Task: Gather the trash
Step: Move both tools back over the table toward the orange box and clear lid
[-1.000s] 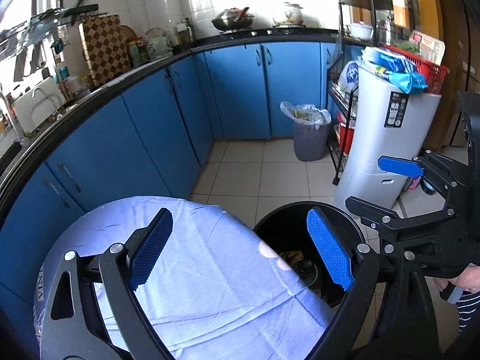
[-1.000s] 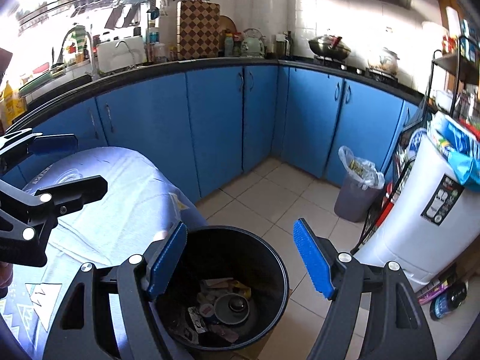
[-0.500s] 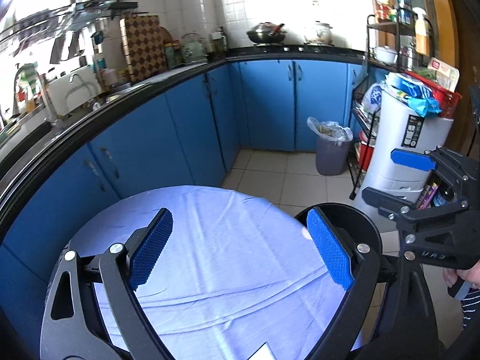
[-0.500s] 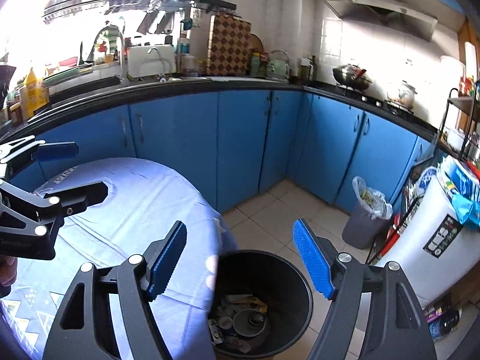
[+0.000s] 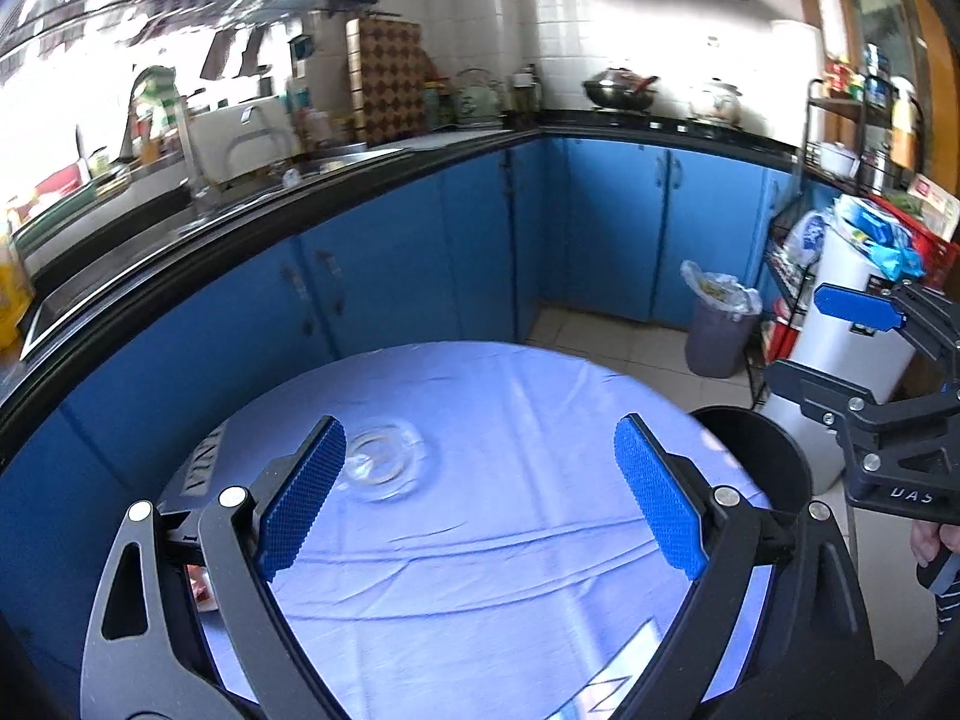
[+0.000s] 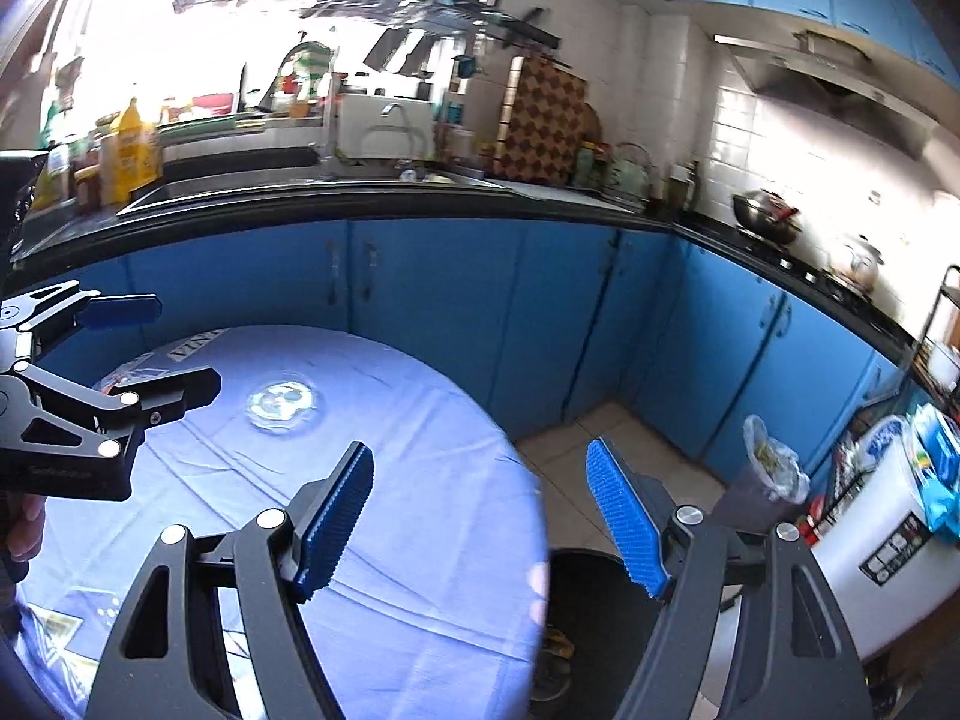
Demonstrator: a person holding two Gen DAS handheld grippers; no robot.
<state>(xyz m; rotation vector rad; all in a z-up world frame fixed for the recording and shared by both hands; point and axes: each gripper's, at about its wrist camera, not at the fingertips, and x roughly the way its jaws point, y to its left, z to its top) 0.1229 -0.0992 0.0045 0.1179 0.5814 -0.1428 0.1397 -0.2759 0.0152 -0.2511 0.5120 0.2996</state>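
Left gripper [image 5: 480, 492]: jaws spread wide, blue pads [image 5: 303, 504] bare, nothing between them. Right gripper [image 6: 480, 519]: likewise released, pads well apart, nothing held. Both hover over a round table [image 5: 492, 570] covered in a pale blue cloth. In the left wrist view the cloth fills the gap between the fingers; a clear glass dish [image 5: 384, 459] lies on it just ahead of the left pad, blurred, contents not discernible. In the right wrist view the same dish [image 6: 282, 402] sits ahead and left of the left finger, between that finger and the other gripper [image 6: 120, 348], which enters from the left edge with part of a hand [image 6: 21, 528] below it. Black bin [image 6: 594, 606] stands on the floor against the table edge, below the right finger in the right wrist view; some scraps show at its bottom, too dark to identify. In the left wrist view the bin [image 5: 756, 456] is just beyond the right pad, with the right gripper [image 5: 864, 348] past it at the frame's right edge. Farther ahead: tiled floor, a small grey bin [image 5: 717, 330] lined with a plastic bag, a white appliance [image 5: 852, 348] beside a wire rack. Farthest: blue cabinets [image 5: 612, 234] under a black counter, with a checkered board [image 5: 390, 84] and a wok [image 5: 618, 87] along the tiled wall.
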